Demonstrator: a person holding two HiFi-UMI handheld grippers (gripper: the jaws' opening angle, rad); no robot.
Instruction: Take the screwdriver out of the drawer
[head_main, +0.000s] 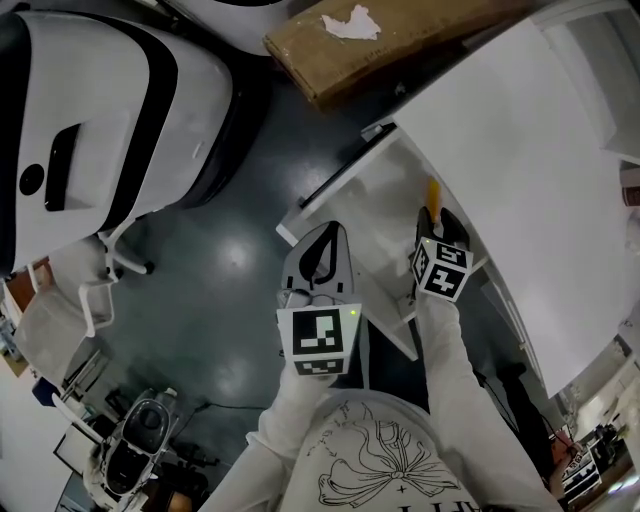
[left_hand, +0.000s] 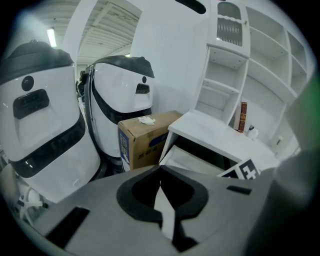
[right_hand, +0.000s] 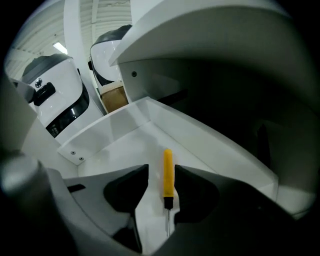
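Observation:
A screwdriver with a yellow handle (right_hand: 168, 171) and a thin metal shaft lies on the floor of the open white drawer (right_hand: 120, 135). My right gripper (right_hand: 161, 172) is open, one jaw on each side of the handle, with a gap on the left side. From the head view, the handle's end (head_main: 432, 192) pokes out ahead of the right gripper (head_main: 438, 218) inside the drawer (head_main: 365, 200). My left gripper (head_main: 322, 252) hovers over the drawer's near left side. Its jaws (left_hand: 160, 172) meet at the tips with nothing between them.
The white desk top (head_main: 520, 170) overhangs the drawer on the right. A cardboard box (head_main: 380, 45) sits on the floor beyond the drawer. Large white and black machines (head_main: 100, 120) stand to the left. White shelves hold a red book (left_hand: 243, 116).

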